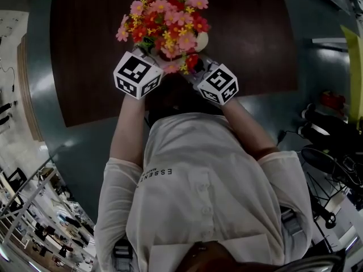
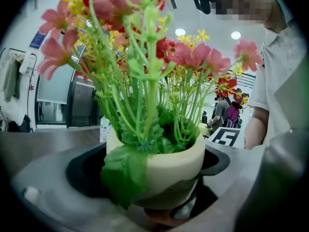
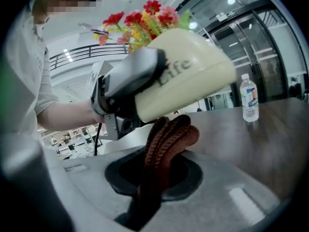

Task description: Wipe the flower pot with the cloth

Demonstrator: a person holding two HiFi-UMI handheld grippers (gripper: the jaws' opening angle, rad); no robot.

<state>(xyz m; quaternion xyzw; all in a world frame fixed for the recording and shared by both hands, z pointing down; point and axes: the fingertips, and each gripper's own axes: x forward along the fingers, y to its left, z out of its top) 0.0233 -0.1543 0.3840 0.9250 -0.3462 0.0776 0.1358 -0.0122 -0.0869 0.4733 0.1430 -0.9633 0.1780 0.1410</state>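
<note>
One dark wooden table [image 1: 85, 50], teal floor [image 1: 85, 146].

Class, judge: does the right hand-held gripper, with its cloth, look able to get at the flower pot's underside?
Probably yes. The left hand-held gripper holds the flower pot lifted and tilted, baring its underside; the cloth in the right hand-held gripper seems to touch it, nothing between.

Person wearing a white short-sleeved shirt [image 1: 170, 220].
Dark lettering [image 1: 156, 175], seemingly "ESSEN", is running just left of the button row [image 1: 205, 211]; far above it, the left cube [image 1: 138, 74] and right cube [image 1: 218, 84] are showing black-on-white square markers.
</note>
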